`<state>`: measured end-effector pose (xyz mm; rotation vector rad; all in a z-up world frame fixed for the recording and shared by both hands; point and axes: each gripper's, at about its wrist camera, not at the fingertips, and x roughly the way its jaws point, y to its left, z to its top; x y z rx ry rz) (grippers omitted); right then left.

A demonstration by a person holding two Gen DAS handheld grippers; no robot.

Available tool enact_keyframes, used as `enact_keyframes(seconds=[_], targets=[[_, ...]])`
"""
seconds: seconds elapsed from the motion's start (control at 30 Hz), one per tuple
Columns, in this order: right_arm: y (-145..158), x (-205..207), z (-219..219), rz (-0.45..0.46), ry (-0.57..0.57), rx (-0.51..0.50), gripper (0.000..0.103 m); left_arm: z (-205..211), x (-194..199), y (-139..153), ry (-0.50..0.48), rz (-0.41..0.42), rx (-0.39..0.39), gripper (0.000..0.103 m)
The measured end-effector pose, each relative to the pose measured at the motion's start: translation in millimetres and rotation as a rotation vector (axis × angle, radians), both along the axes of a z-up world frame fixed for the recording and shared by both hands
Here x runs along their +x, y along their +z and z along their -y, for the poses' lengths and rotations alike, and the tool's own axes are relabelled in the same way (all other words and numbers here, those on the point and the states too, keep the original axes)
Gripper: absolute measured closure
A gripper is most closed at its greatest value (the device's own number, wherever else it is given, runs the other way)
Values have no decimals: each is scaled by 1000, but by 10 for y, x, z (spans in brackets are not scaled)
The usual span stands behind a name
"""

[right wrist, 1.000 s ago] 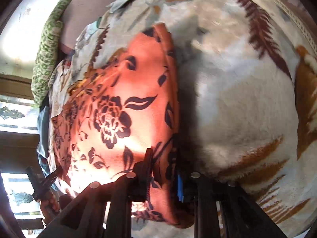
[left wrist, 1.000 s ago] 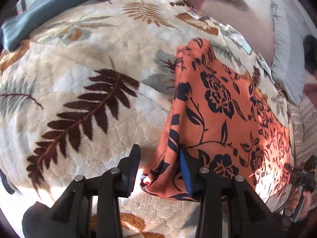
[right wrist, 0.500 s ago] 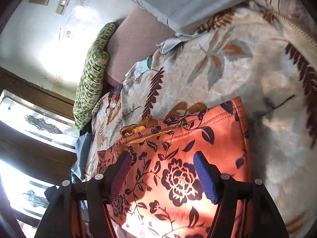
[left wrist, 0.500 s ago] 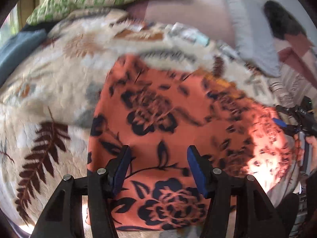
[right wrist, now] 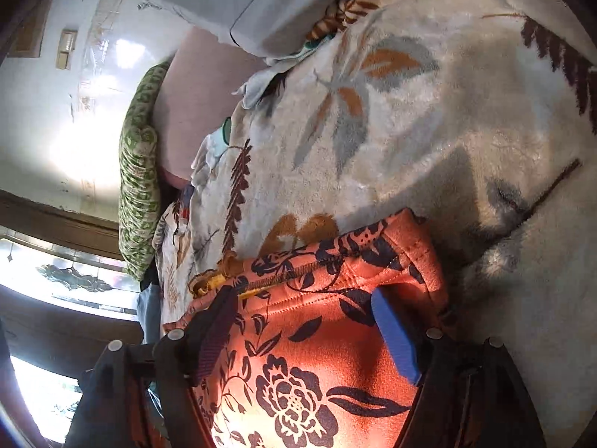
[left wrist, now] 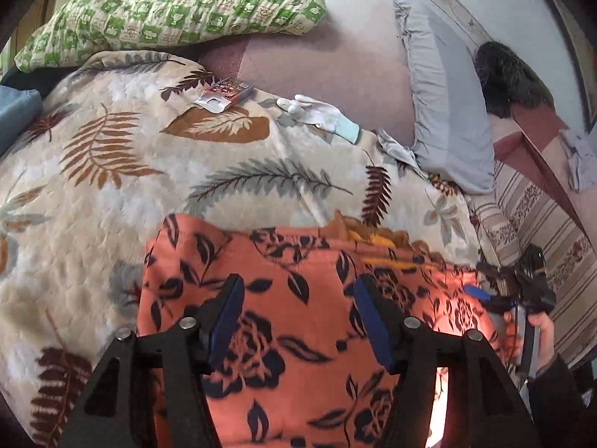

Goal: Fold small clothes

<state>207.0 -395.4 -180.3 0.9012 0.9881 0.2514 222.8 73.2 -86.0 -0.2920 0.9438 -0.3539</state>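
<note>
1. Orange floral garment (left wrist: 298, 321) lies flat on the fern blanket (left wrist: 112, 171), 1 fold apparently done.
2. Left claw (left wrist: 298, 313) and right claw (right wrist: 306, 324) both hover released, grasping nothing.
3. Next fold probably needs fresh edge grips.

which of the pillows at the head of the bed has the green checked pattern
The green checked pillow lying at the far left, above the leaf-print blanket. The other, the grey frilled pillow, is plain and stands to the right.
</note>
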Motion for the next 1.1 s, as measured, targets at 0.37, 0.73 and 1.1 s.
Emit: enact_keyframes(seconds=[0.37,0.73,1.1], targets=[[-112,-54,171,-37,-90,123,17,-24,255,-306,156,-122,279,49],[532,-1417,-262,137,77,214,17,-168,-1237,161,112,106,233,22],[187,-1806,-325,124,-37,133,17,-297,-1367,-242,191,23,335,15]])
